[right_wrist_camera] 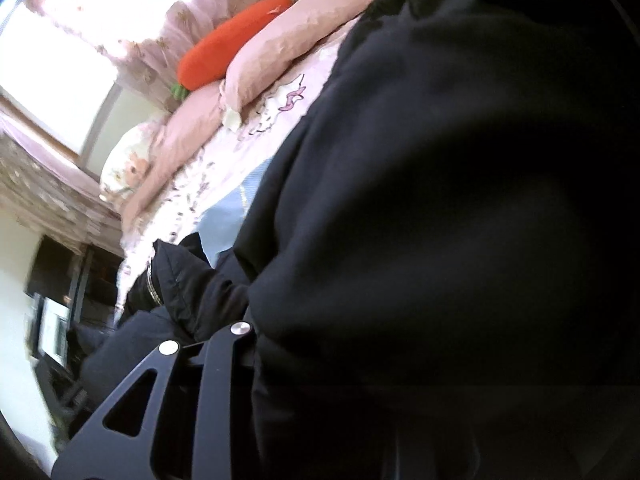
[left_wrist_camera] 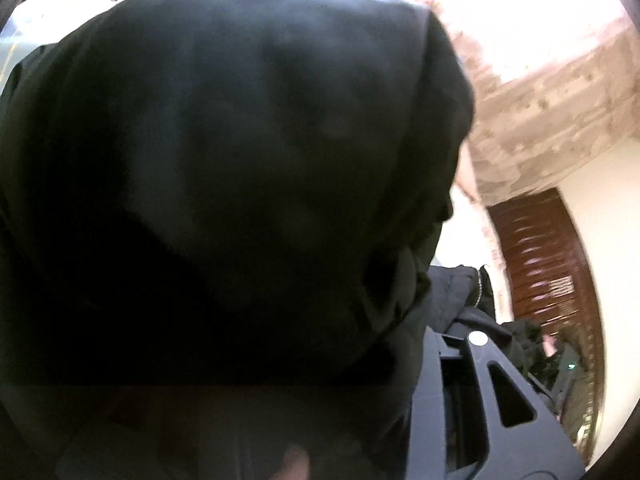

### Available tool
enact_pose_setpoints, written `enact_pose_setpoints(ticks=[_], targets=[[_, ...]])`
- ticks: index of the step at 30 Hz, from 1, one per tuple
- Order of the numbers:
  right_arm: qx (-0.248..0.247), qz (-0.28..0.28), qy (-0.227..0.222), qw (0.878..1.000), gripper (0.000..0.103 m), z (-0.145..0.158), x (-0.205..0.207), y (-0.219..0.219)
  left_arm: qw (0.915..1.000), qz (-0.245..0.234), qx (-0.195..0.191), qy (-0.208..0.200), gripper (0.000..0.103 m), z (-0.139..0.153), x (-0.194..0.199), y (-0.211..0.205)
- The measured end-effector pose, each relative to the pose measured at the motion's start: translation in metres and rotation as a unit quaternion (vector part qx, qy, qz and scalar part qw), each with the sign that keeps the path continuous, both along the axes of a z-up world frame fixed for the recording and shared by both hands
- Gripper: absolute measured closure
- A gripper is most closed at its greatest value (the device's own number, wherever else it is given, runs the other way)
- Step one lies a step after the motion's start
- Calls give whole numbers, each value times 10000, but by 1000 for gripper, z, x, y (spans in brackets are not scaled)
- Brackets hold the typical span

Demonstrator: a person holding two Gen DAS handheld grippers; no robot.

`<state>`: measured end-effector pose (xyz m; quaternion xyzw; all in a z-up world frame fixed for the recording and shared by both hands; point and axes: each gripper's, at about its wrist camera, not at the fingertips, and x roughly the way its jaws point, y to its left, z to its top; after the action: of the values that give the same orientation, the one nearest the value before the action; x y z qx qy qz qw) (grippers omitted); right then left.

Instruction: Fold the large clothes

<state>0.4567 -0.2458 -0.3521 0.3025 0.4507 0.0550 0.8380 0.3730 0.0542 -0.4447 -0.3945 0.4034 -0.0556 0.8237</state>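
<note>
Left wrist view is being filled almost wholly by one black garment (left_wrist_camera: 240, 160), which is draping over the lens and over the left tongs (left_wrist_camera: 460, 364). One finger (left_wrist_camera: 496, 396) is showing at lower right; the other is hidden under cloth, so I cannot tell how wide these tongs are standing, nor whether they are gripping. A second dark item, a jacket (left_wrist_camera: 456, 292) with a zip, is lying beyond.

Right wrist view is showing the same garment (right_wrist_camera: 440, 200) hanging close against the lens, above the bed (right_wrist_camera: 224, 168). Both fingers (right_wrist_camera: 140, 392) of the right tongs (right_wrist_camera: 204, 338) are standing close together, tips running into dark cloth; whether cloth is being pinched cannot be told. The jacket (right_wrist_camera: 176, 276) is lying on the bed edge. Counted: one carrot cushion (right_wrist_camera: 232, 44), two pink pillows (right_wrist_camera: 292, 40).

Judgement: the garment is being lifted clear, fold not yet laid. Next move calls for spreading it flat on the bed.
</note>
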Motion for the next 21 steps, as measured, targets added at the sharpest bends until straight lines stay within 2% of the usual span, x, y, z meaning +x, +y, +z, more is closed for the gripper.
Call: enact_pose_setpoints(ticks=[3, 5, 6, 7, 8, 9, 11, 13, 14, 16, 17, 18, 19, 21], targets=[[363, -2, 204, 9991, 68, 14, -17, -6, 9985, 83, -539, -7, 61, 4, -29, 11], [480, -32, 72, 9988, 57, 32, -29, -7, 9965, -17, -809, 183, 56, 9, -39, 17], [704, -70, -254, 9972, 28, 48, -39, -7, 9951, -109, -941, 287, 48, 15, -44, 20], [826, -119, -537, 9951, 2, 62, -42, 0, 9935, -197, -1081, 286, 23, 24, -47, 23], [792, -209, -799, 9934, 1, 74, -47, 3, 9925, -255, -1188, 135, 5, 35, -50, 25], [681, -241, -1035, 9920, 1, 88, -52, 6, 9933, -217, -1137, -12, 2, 47, -52, 26], [489, 15, -1142, 9923, 1, 107, -54, 15, 9973, -189, -617, -341, 2, 83, -52, 24], [207, 199, -1045, 9941, 1, 113, -58, 17, 9981, -362, -89, -485, 2, 110, -52, 16], [4, 275, -945, 9951, 1, 113, -76, -2, 9974, -443, 273, -493, 2, 124, -55, 10], [-424, 485, -829, 9945, 1, 121, -82, 5, 9922, -491, 911, -696, 2, 145, -73, -6], [-730, 594, -837, 9920, 1, 116, -112, -6, 9845, -497, 1447, -857, 2, 153, -85, -15], [-1333, 691, -875, 9848, 1, 116, -114, 5, 9755, -431, 1903, -1013, 2, 158, -87, -16], [-1762, 723, -909, 9775, 1, 116, -115, -9, 9589, -304, 2541, -1229, 2, 163, -89, -45], [-2721, 917, -1085, 9517, 1, 99, -110, 11, 9193, -122, 3589, -1611, 2, 168, -88, -70]])
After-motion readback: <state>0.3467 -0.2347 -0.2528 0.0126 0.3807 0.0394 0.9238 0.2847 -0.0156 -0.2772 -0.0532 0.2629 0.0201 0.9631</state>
